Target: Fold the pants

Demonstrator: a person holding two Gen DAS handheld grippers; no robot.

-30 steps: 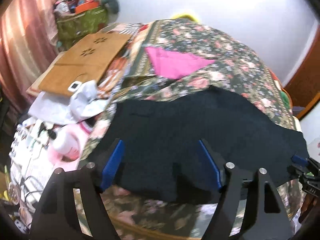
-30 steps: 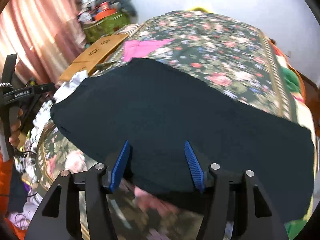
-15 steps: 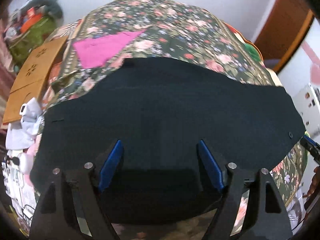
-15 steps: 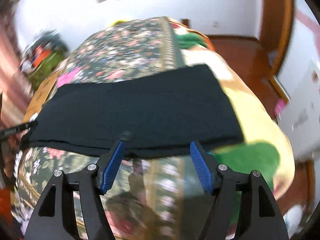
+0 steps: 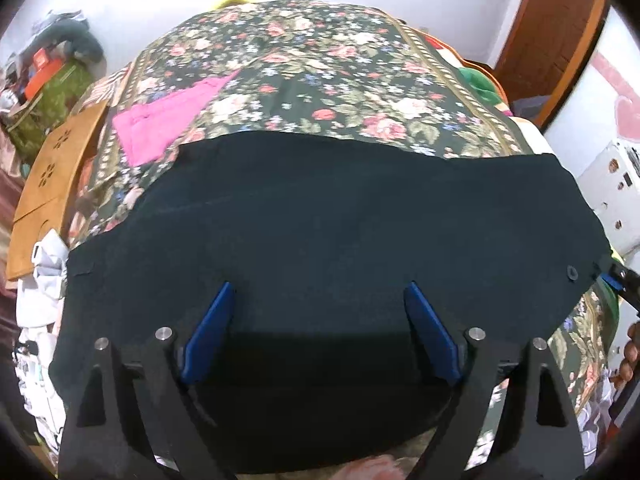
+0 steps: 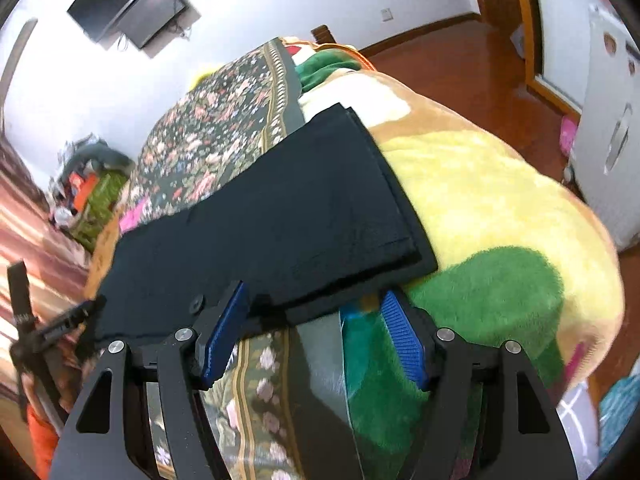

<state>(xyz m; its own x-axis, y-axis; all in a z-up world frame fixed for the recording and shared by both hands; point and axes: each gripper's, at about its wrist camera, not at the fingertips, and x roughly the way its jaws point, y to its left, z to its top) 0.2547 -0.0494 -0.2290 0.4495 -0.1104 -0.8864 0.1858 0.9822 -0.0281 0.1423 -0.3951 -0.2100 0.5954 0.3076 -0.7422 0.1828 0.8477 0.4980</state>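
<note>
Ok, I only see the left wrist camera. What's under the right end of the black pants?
Observer: That end of the black pants lies on a fluffy yellow and green blanket, past the flowery bedspread.
Operator: Is that end neat?
Observer: Two layers show there, stacked almost edge to edge.
Operator: And the right tool?
Observer: The right tool is open. Its jaws have just been opening, with the pants' near edge between them, not pinched.
</note>
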